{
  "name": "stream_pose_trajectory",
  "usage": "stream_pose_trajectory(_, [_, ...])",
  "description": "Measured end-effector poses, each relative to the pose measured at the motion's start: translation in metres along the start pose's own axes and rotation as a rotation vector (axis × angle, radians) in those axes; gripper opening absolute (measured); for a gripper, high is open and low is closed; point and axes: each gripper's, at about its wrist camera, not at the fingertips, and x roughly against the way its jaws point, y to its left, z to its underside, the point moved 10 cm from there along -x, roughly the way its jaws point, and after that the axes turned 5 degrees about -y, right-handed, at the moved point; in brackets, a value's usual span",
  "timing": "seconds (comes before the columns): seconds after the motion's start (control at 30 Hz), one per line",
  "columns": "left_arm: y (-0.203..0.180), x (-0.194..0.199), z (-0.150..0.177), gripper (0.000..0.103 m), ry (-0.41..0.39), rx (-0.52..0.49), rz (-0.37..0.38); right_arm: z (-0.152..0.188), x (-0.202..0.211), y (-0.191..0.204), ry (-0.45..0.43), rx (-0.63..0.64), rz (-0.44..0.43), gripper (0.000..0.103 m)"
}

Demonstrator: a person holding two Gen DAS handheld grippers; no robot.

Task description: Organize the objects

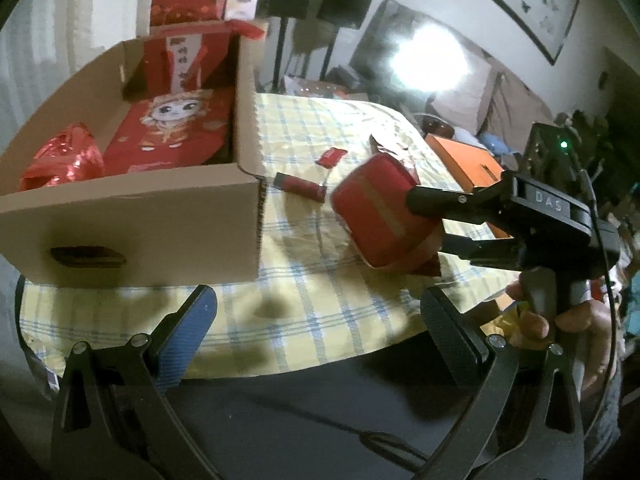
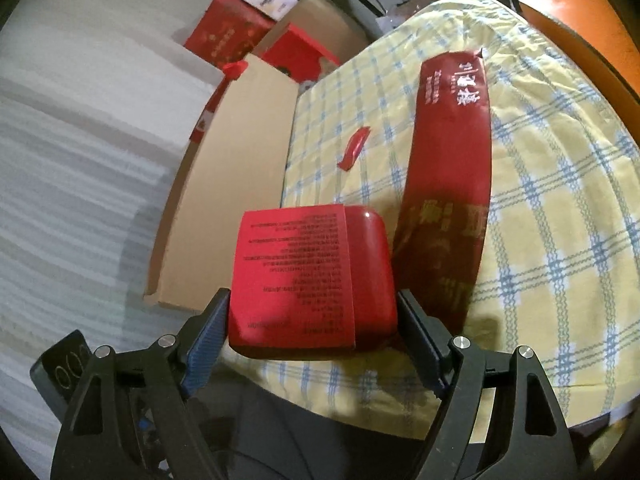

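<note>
Above checked-cloth worktop (image 1: 320, 300), right claw (image 2: 312, 320) clamped on red box (image 2: 308, 276) held off the surface, near cardboard carton (image 1: 160, 216), left claw (image 1: 316, 320) spread wide, gripping nothing, red pouch (image 2: 448, 200) beside box.

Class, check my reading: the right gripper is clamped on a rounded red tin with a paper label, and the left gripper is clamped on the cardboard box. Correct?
Not quite. The left gripper is open and empty, short of the cardboard box, as the left wrist view shows. The right gripper does clamp the rounded red tin.
</note>
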Motion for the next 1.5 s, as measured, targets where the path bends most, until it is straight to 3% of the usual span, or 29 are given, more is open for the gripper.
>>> stream_pose_trajectory(0.13, [-0.011, -0.007, 0.003, 0.102, 0.024, -0.012, 0.032, -0.003, 0.004, -0.005, -0.009, -0.027, 0.016, 0.087])
stream_pose_trajectory(0.27, [-0.023, -0.012, 0.005, 0.102, 0.041, -0.037, 0.049, -0.012, 0.018, -0.019, -0.066, -0.020, 0.098, 0.096])
stream_pose_trajectory(0.67, [-0.033, -0.014, -0.002, 0.102, 0.050, -0.047, 0.079, -0.028, 0.059, -0.038, -0.172, 0.151, 0.330, 0.095])
stream_pose_trajectory(1.13, [-0.023, -0.019, -0.003, 0.102, 0.054, -0.022, 0.068, -0.008, 0.031, 0.024, -0.178, 0.447, 0.320, 0.095])
stream_pose_trajectory(1.4, [-0.014, -0.018, -0.003, 0.102, 0.051, -0.018, 0.052, -0.005, 0.013, 0.025, -0.173, 0.469, 0.327, 0.091])
stream_pose_trajectory(1.5, [-0.012, -0.019, -0.003, 0.102, 0.051, -0.013, 0.051, 0.000, 0.007, 0.024, -0.173, 0.521, 0.367, 0.091])
